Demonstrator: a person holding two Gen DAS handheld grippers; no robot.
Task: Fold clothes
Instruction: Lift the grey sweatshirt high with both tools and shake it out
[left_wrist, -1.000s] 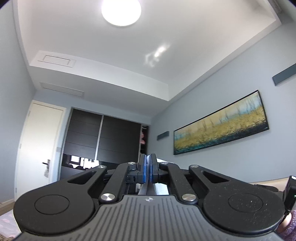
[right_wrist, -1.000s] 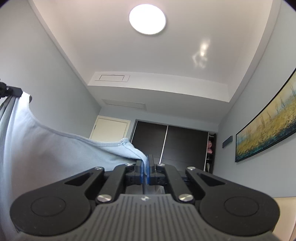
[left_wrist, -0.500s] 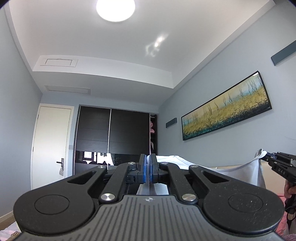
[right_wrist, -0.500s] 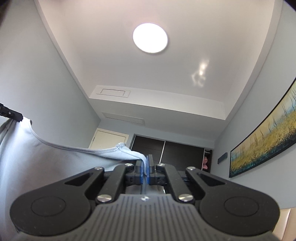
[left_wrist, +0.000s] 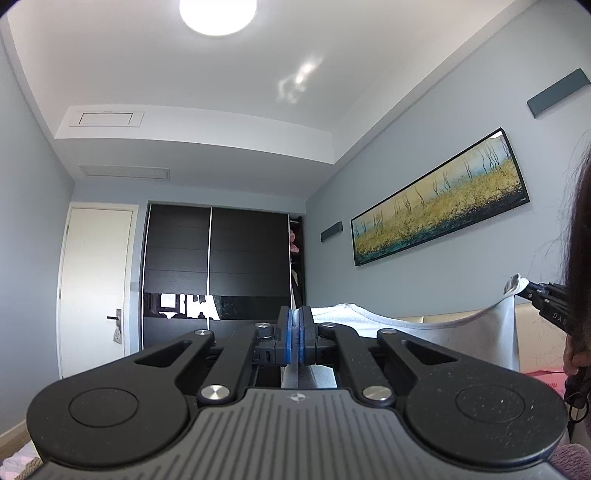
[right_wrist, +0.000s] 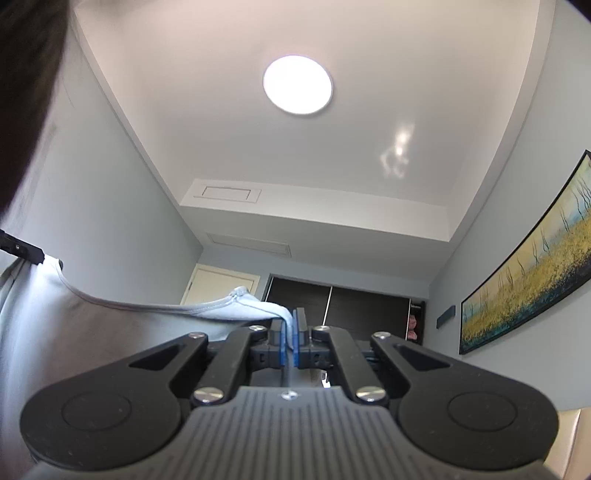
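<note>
A pale blue garment (left_wrist: 436, 326) hangs stretched in the air between both grippers. My left gripper (left_wrist: 295, 334) is shut on one corner, a strip of cloth pinched between its blue pads. In the left wrist view the cloth's hemmed edge sags to the right, where the right gripper's tip (left_wrist: 546, 295) holds the other corner. My right gripper (right_wrist: 292, 338) is shut on that corner too, seen in the right wrist view. From it the garment (right_wrist: 74, 332) drapes left to the left gripper's tip (right_wrist: 22, 249). Both grippers point upward.
A dark sliding wardrobe (left_wrist: 218, 269) and a white door (left_wrist: 96, 284) stand ahead. A long landscape painting (left_wrist: 439, 210) hangs on the right wall. The person's hair (left_wrist: 580, 240) fills the right edge, and hair (right_wrist: 26, 74) darkens the right wrist view's upper left. A round ceiling lamp (right_wrist: 297, 85) is overhead.
Both views have tilted and shifted. The garment's edge and the right gripper's tip have come into the left wrist view. The person's hair has entered both views.
</note>
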